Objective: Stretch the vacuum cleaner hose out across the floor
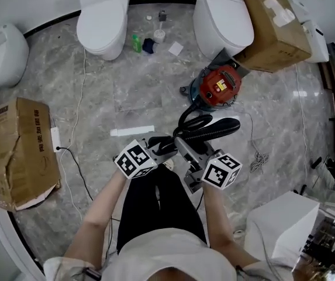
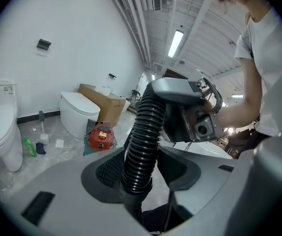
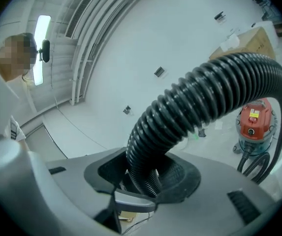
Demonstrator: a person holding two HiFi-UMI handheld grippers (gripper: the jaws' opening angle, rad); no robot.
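Both jaws clamped on hose [image 2: 143, 136] — left gripper [image 2: 140, 183], right gripper [image 3: 148, 181] close together. Grip firm, back away from vacuum [image 1: 220, 85] — pull steady, no kinks.

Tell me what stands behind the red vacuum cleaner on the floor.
Behind the vacuum cleaner stand a white toilet and, beside it, a brown cardboard box. What lies behind the box, against the wall, is covered by it.

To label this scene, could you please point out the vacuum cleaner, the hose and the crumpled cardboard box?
vacuum cleaner [image 1: 218, 85], head view, its red top.
hose [image 2: 143, 141], left gripper view, ribbed stretch between the jaws.
crumpled cardboard box [image 1: 15, 151], head view, its dented top face.
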